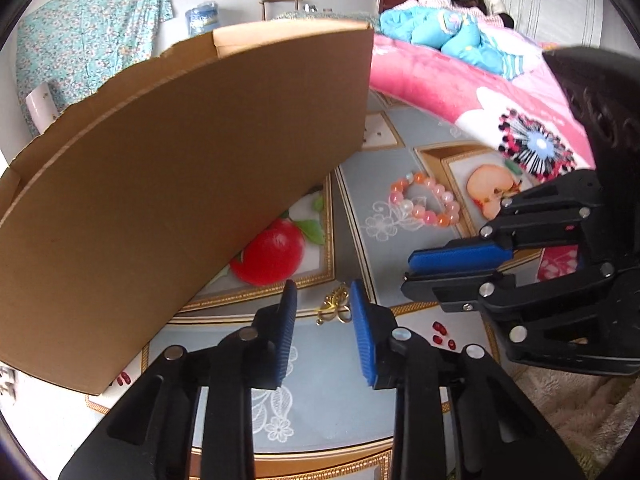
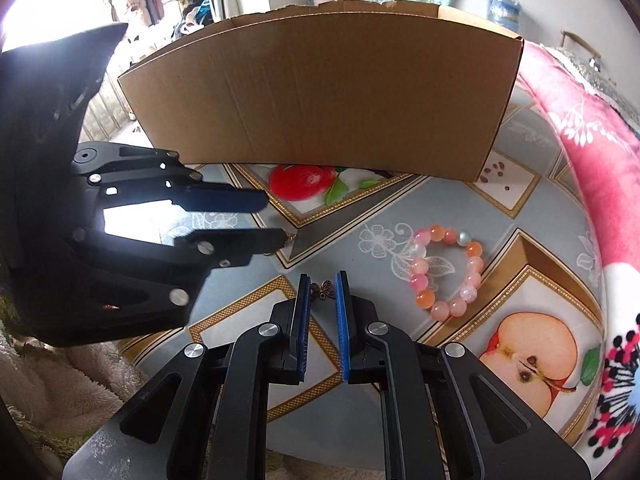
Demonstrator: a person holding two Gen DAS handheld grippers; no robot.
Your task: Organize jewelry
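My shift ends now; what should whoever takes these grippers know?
Left gripper: open, gold ornament between its fingers, not yet pinched.
Right gripper: nearly closed, apparently gripping the butterfly charm.
Bead bracelet lies on the table; cardboard box stands behind, inside unseen.
Done: cannot tell. To do: grasp ornament, collect the bracelet, probably into the box.

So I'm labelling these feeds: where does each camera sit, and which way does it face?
Left wrist: on the left gripper, looking down at a gold ornament on the table; right gripper at right.
Right wrist: on the right gripper, facing a butterfly charm; left gripper at left.
Shared: cardboard box, bead bracelet.
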